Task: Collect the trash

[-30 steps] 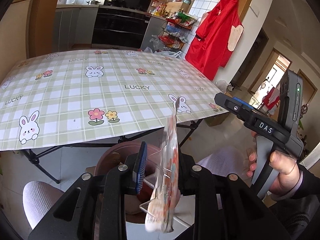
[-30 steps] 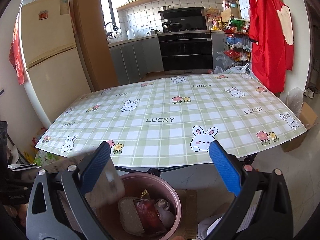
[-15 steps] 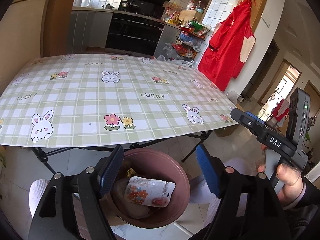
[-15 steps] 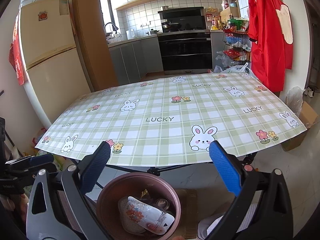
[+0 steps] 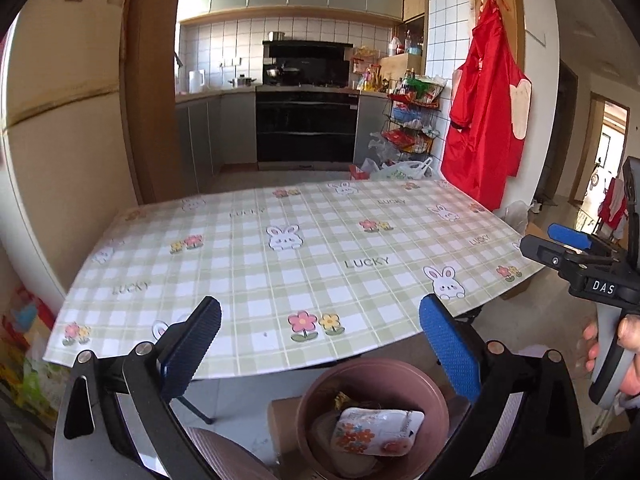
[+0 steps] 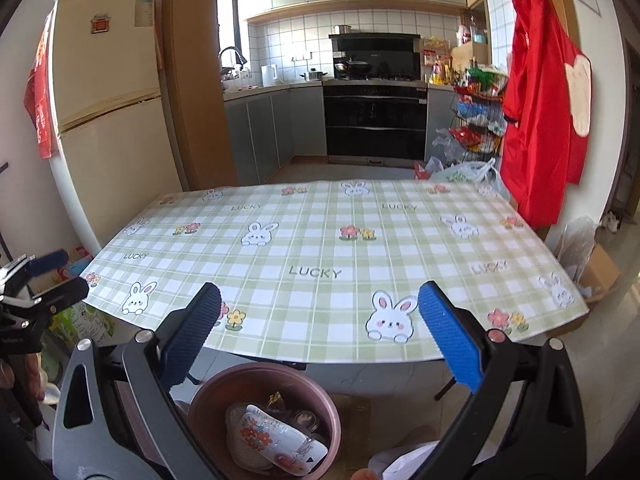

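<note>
A brown round bin (image 5: 434,390) stands on the floor in front of the table; it also shows in the right wrist view (image 6: 334,420). A white wrapper with red flowers (image 5: 374,432) lies on top of other trash inside it, seen too in the right wrist view (image 6: 276,440). My left gripper (image 5: 320,344) is open and empty above the bin. My right gripper (image 6: 320,332) is open and empty, also above the bin. The right gripper shows at the right edge of the left wrist view (image 5: 576,252). The left gripper shows at the left edge of the right wrist view (image 6: 40,280).
A table with a green checked bunny cloth (image 5: 304,256) (image 6: 328,252) fills the middle of both views. A fridge (image 6: 108,128) stands left, a red apron (image 6: 544,112) hangs right. A cardboard box (image 6: 600,272) sits on the floor at the right.
My left gripper opened and let go of the flower wrapper, which dropped into the bin. The left gripper then tilted up and now faces the table. The right gripper barely moved.
</note>
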A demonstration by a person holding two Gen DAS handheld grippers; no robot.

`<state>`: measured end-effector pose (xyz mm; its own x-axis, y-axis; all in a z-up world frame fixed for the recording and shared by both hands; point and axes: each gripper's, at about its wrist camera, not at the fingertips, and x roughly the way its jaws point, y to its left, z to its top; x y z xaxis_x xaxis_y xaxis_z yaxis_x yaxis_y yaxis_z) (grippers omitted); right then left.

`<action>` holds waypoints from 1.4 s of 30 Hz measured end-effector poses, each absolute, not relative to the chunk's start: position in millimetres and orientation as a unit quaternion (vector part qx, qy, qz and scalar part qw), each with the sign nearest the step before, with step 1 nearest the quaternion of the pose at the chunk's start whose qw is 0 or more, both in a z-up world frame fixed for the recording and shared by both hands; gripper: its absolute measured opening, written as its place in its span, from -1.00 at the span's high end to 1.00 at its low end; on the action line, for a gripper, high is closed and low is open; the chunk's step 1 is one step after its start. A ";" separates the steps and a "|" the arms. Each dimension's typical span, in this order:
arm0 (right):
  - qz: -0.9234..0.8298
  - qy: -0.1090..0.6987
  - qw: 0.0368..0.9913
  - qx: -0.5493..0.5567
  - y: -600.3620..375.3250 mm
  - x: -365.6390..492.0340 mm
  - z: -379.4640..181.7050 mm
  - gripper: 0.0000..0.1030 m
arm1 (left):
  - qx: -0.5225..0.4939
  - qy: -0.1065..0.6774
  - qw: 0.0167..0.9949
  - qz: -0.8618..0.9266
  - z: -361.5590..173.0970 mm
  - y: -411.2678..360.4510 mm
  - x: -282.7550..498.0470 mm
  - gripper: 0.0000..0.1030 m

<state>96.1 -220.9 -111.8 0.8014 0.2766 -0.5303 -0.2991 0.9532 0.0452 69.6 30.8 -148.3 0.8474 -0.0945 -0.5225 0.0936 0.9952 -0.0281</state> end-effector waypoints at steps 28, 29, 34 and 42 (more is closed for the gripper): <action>0.170 0.218 0.955 -0.112 -200.5 77.1 -3.9 -0.89 | 0.059 0.167 0.983 -0.055 -28.6 30.1 57.1 -0.89; 0.169 0.218 0.955 -0.112 -200.5 77.0 -4.0 -0.89 | 0.061 0.166 0.983 -0.056 -28.0 29.8 56.8 -0.89; 0.168 0.218 0.955 -0.110 -202.7 77.1 -2.5 -0.89 | 0.058 0.161 0.983 -0.061 -26.3 29.1 54.9 -0.89; 0.166 0.219 0.955 -0.110 -203.4 77.5 -3.0 -0.89 | 0.061 0.160 0.983 -0.063 -25.4 27.0 52.9 -0.89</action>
